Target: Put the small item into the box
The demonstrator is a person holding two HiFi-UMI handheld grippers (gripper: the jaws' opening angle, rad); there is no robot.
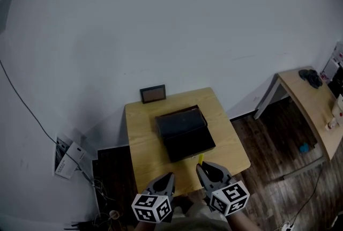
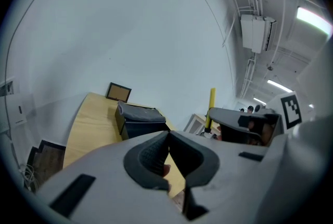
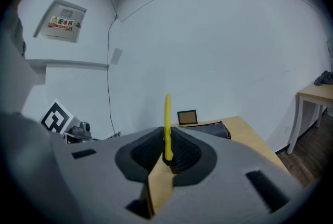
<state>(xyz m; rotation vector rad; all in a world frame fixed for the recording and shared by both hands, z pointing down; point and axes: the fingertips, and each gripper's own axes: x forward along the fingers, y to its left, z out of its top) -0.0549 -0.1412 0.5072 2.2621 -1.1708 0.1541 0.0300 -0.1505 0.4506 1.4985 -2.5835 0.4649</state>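
Observation:
A black box (image 1: 185, 131) lies open on the small wooden table (image 1: 139, 141); it also shows as a dark box (image 2: 138, 119) in the left gripper view and as a low dark box (image 3: 208, 130) in the right gripper view. My right gripper (image 1: 200, 167) hovers at the table's near edge, shut on a thin yellow stick (image 1: 201, 159) that stands upright between its pads. That yellow stick (image 3: 167, 127) rises from the right gripper (image 3: 167, 140). My left gripper (image 1: 170, 176) hangs beside it, left gripper (image 2: 168, 135) shut with nothing in it. The yellow stick (image 2: 212, 107) is also in its view.
A small framed picture (image 1: 153, 94) leans against the white wall at the table's back edge. A second wooden desk (image 1: 308, 104) with dark items stands at the right. Papers and cables (image 1: 67, 160) lie on the floor at the left.

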